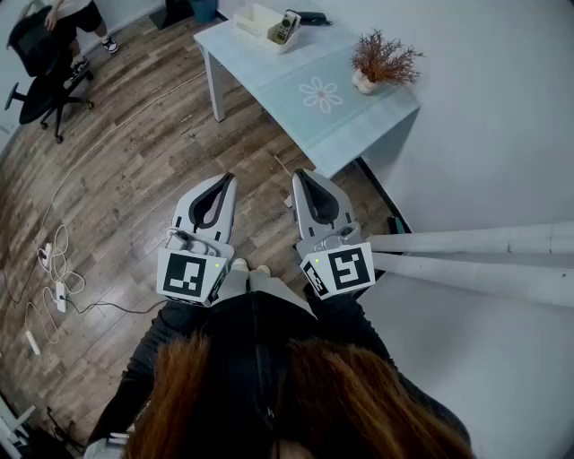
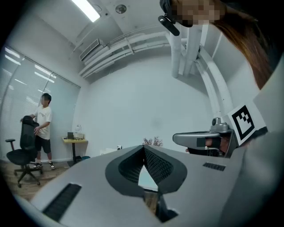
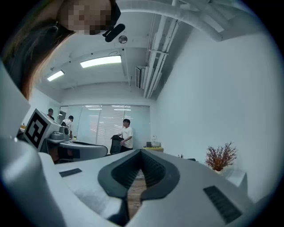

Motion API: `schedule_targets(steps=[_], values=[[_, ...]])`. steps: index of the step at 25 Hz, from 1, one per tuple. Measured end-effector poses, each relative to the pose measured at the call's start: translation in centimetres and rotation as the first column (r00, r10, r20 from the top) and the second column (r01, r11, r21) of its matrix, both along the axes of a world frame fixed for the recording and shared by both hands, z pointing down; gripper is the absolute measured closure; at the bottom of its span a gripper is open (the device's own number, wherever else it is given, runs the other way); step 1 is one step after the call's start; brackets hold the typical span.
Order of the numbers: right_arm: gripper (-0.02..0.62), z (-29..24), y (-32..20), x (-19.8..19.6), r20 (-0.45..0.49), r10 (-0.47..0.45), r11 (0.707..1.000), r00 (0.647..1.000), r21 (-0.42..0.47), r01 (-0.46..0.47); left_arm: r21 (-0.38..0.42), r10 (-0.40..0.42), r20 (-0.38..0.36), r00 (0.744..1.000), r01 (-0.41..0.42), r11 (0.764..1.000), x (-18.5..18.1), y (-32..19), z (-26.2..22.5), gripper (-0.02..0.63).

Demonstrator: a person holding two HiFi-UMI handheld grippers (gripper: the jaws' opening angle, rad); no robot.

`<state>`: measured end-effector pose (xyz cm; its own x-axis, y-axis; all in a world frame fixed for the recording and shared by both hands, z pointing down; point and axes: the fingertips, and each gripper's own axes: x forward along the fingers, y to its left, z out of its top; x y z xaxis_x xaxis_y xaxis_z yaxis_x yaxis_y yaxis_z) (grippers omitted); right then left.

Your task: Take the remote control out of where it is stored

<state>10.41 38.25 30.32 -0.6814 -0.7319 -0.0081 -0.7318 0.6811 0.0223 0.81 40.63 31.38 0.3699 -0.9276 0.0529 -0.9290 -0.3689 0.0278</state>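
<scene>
The remote control (image 1: 284, 27) stands tilted in a white tray (image 1: 256, 20) at the far end of a pale table (image 1: 359, 125). My left gripper (image 1: 226, 180) and right gripper (image 1: 299, 177) hang side by side over the wood floor, well short of the table, both level. In the left gripper view the left gripper (image 2: 143, 147) has its tips together with nothing between them. The right gripper (image 3: 140, 153) is likewise shut and empty. From the two gripper views the remote cannot be made out.
A potted dried plant (image 1: 384, 59) stands on the table's right side; a dark object (image 1: 312, 17) lies behind the tray. White pipes (image 1: 484, 255) run along the wall at right. Cables and a power strip (image 1: 54, 278) lie on the floor left. A person by an office chair (image 1: 45, 63) is far left.
</scene>
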Motion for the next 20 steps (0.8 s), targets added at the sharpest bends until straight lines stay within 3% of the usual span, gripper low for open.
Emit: schedule_targets(steps=[7, 10, 20], values=[[0.581, -0.2, -0.2, 0.5, 0.007, -0.005, 1.0, 1.0, 0.002, 0.005, -0.035, -0.008, 0.019, 1.0, 0.008, 0.999, 0.5, -0.1, 0.2, 0.597], [0.581, -0.2, -0.3, 0.6, 0.008, -0.01, 1.0, 1.0, 0.001, 0.01, -0.003, -0.003, 0.004, 1.0, 0.003, 1.0, 0.8, -0.3, 0.0, 0.597], [0.58, 0.2, -0.5, 0.6, -0.007, -0.056, 0.998, 0.998, -0.018, 0.055, -0.008, -0.013, 0.01, 1.0, 0.014, 1.0, 1.8, -0.6, 0.3, 0.597]])
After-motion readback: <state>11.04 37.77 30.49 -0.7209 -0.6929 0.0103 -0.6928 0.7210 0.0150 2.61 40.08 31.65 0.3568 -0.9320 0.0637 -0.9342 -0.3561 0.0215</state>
